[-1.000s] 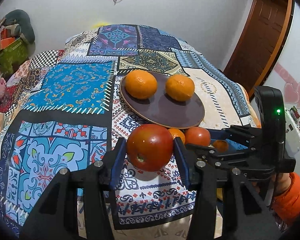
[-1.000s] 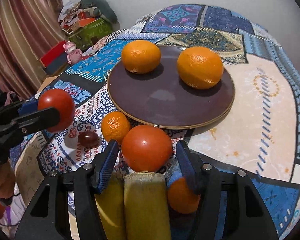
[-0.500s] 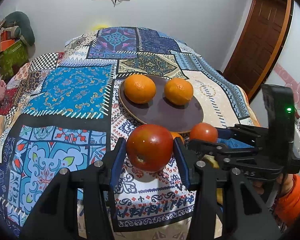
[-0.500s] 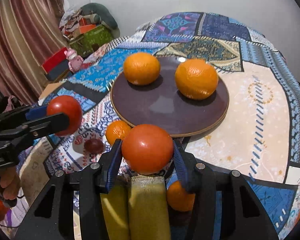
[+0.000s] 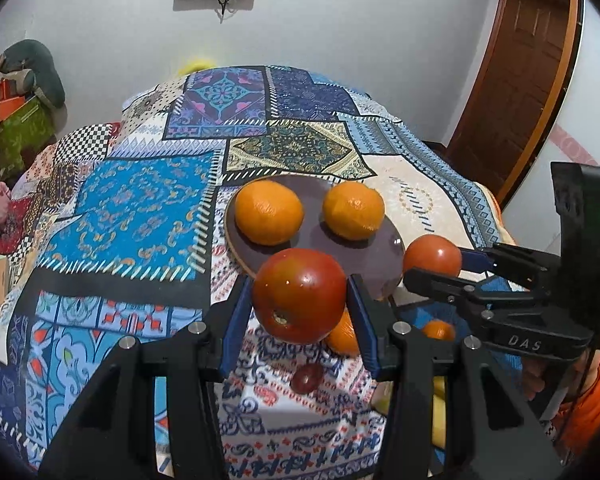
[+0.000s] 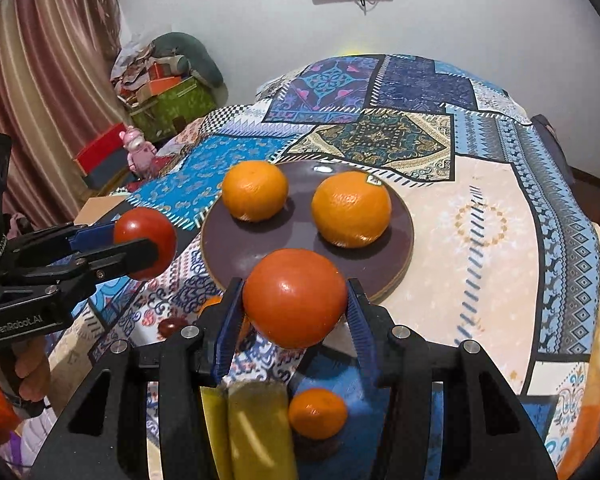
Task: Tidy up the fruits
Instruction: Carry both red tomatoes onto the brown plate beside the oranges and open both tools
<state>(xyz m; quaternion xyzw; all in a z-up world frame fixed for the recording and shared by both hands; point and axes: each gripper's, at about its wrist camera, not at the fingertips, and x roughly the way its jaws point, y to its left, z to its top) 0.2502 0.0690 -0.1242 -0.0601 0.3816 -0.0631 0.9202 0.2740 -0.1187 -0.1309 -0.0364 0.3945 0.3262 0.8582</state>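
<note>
Near the plate (image 6: 404,216), just short of its front rim, each gripper clamps a tomato: left gripper (image 5: 300,300), right gripper (image 6: 296,306). Both tomatoes seem airborne. Squeezing could bruise them; setting down could knock the oranges (image 6: 350,208) rolling.

Both fisheye views are bright and evenly lit from overhead — soft shadows sit under the oranges (image 6: 351,209) on the plate (image 6: 400,240), which shows a small glare spot. Edges bow and darken to black corners; the bananas (image 6: 256,432) nearest the lens blur.
</note>
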